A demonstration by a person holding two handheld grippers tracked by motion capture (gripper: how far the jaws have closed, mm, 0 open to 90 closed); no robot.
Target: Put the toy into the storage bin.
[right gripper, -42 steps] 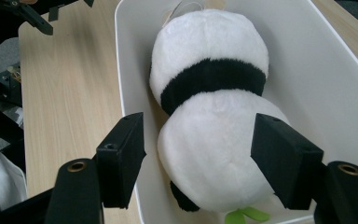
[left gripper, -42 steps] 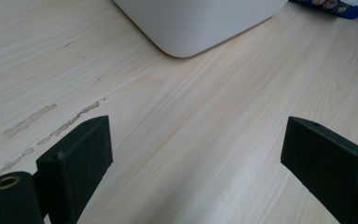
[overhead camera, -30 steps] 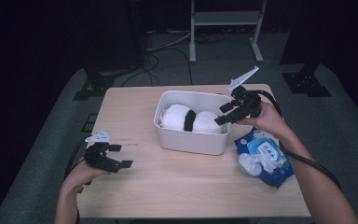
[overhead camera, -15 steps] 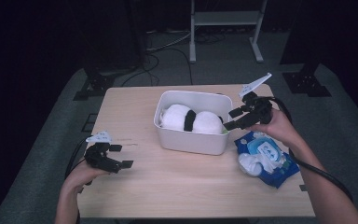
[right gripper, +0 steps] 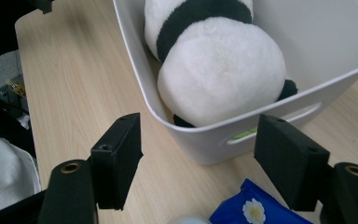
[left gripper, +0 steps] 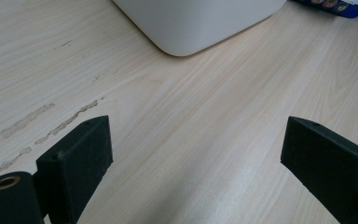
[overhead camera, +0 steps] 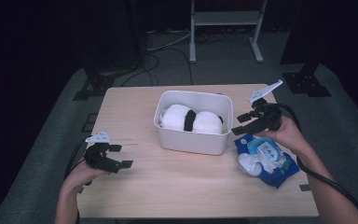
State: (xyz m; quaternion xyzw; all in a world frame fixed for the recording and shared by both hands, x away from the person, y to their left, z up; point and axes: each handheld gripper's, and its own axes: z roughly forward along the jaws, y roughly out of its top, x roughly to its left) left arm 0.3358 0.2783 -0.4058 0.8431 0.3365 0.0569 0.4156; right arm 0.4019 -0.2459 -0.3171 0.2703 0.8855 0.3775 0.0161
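Right gripper (overhead camera: 245, 123) hovers at the right end of the white bin (overhead camera: 192, 140), jaws spread wide, nothing between them. Blue wipes pack (overhead camera: 268, 158) lies just below it on the table (overhead camera: 135, 186), touching or nearly touching the bin's right side; hard to tell which from the high view. Plush panda (right gripper: 214, 70) sits inside the bin, white body with black band, filling most of it. Left gripper (overhead camera: 116, 156) rests low at the table's left edge, well apart from the bin, jaws also spread and empty; its own view shows bare wood and the bin corner (left gripper: 191, 28).

Step in hand looks like going for the wipes pack, the nearest loose thing to the right gripper. To do it well: tilt the jaws down off the bin rim, come over the pack's middle, straddle its short side and close on the soft film, not the raised flap lid, which would likely slip. Keep the jaws clear of the bin wall (right gripper: 205, 144), it stands right beside the pack and could get nudged.

Nothing else on the table. Cable (overhead camera: 326, 179) trails along the right forearm, close to the pack's far corner; mind it doesn't drag the pack.
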